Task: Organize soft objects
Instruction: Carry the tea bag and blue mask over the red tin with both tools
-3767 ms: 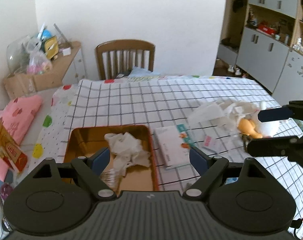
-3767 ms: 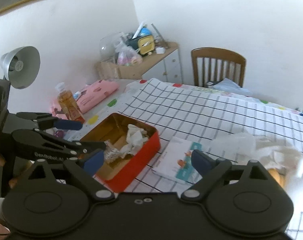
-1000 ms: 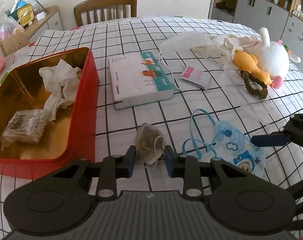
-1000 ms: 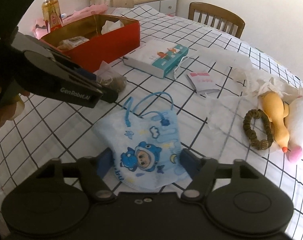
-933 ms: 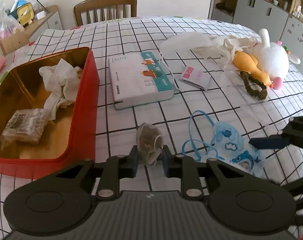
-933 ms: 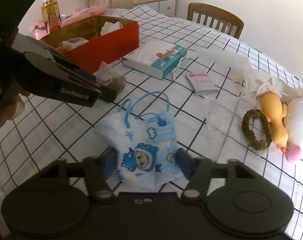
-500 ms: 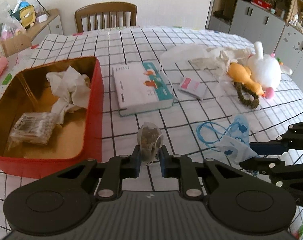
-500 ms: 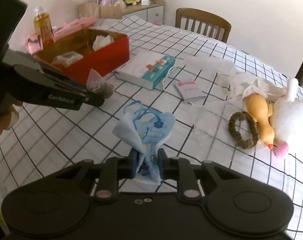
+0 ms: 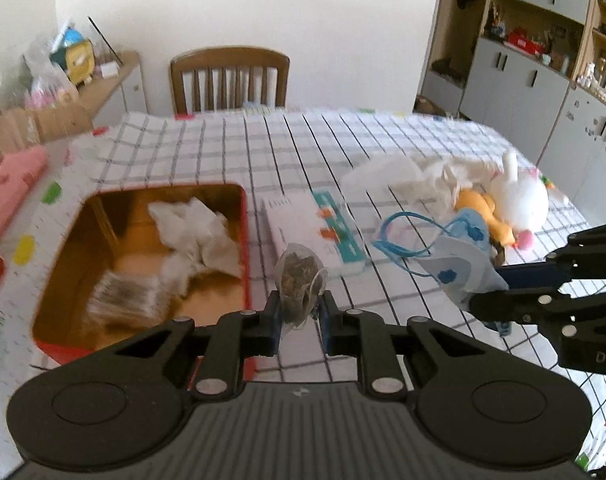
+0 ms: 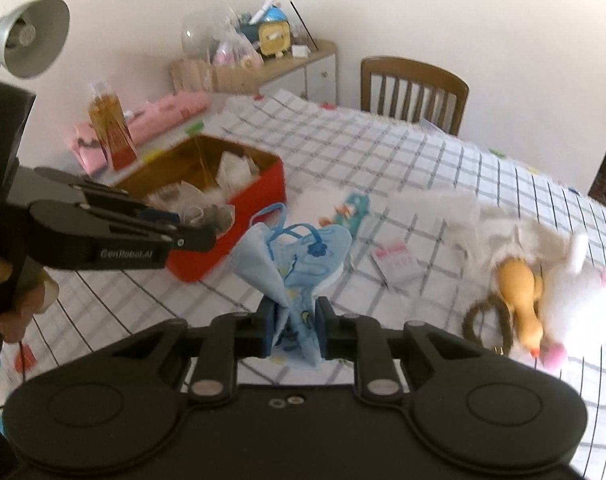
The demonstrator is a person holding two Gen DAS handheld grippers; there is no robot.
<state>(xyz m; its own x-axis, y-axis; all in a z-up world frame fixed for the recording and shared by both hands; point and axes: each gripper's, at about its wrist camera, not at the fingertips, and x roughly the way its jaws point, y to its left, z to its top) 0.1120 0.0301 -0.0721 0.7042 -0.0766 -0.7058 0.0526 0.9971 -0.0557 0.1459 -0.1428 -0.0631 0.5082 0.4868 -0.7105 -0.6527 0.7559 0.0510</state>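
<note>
Lifted off the checked tablecloth [image 9: 383,148], left fingers [image 9: 271,316] grip a sachet [image 9: 299,280], right fingers [image 10: 322,320] a mask [image 10: 299,252].

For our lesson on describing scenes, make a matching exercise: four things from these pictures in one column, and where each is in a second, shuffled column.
Things:
1. tea bag
2. face mask
3. crumpled tissue
4. plush rabbit

Places:
A. in the red tin
B. lying on the tablecloth
C. in the right gripper
D. in the left gripper

Pairs: 1-D, 2-C, 3-A, 4-B
</note>
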